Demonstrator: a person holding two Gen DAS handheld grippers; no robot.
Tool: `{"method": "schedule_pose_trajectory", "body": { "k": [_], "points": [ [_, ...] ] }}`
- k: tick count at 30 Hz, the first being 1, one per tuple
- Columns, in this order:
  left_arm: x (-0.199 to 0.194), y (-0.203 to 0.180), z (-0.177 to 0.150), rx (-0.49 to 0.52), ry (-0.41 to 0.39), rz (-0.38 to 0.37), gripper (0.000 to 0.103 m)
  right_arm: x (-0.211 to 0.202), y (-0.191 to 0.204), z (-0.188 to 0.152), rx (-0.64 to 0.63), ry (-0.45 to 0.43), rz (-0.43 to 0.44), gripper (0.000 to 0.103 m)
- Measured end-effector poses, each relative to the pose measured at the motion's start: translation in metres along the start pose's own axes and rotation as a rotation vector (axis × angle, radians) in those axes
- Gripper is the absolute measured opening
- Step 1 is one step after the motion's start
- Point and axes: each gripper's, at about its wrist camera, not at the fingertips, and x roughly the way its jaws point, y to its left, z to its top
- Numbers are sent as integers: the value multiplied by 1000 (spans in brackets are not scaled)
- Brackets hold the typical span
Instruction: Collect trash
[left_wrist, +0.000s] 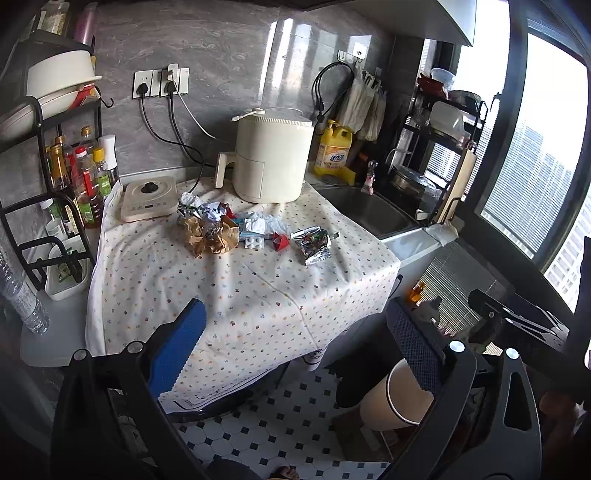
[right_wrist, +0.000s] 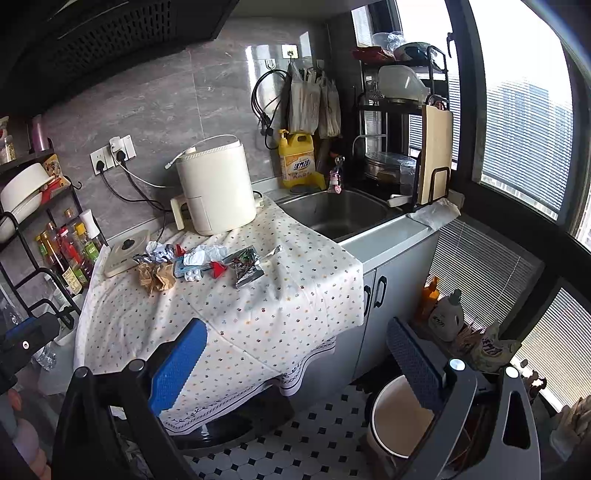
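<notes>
Kitchen corner: grey stone-look wall, large window at frame right, black-and-white tiled floor (left_wrist: 295, 424) at bottom.

Bench (left_wrist: 240, 295), centre frame, covered by a dotted white cloth; steel sink (right_wrist: 343, 218) adjoining at its right.

One cream air fryer (left_wrist: 273, 158), upper centre, at the back of the bench. One cream bin (right_wrist: 399, 417) on the floor, lower right. One yellow detergent jug (left_wrist: 332, 151) by the sink. One flat cream appliance (left_wrist: 147, 197) at bench left, beside a rack of bottles.

Trash (left_wrist: 240, 229), one loose cluster mid-bench in front of the air fryer: one brown paper wad (left_wrist: 210, 236), one silver foil wrapper (left_wrist: 312, 243), one white tissue (left_wrist: 262, 223), one blister pack (left_wrist: 255, 243), one red scrap (left_wrist: 280, 242); the other crumpled pieces cannot be counted.

Left gripper (left_wrist: 295, 354): fingers spread wide, empty, lower frame; trash well above and apart from them.

Right gripper (right_wrist: 295, 365): fingers spread wide, empty; trash upper left of centre, well apart.
</notes>
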Motion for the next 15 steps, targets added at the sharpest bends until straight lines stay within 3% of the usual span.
{"method": "schedule_pose_trajectory", "body": {
  "k": [15],
  "points": [
    [-6,-5,0,-6,4,10,97,-2,-3,3,0,-4,4,95]
  ]
}}
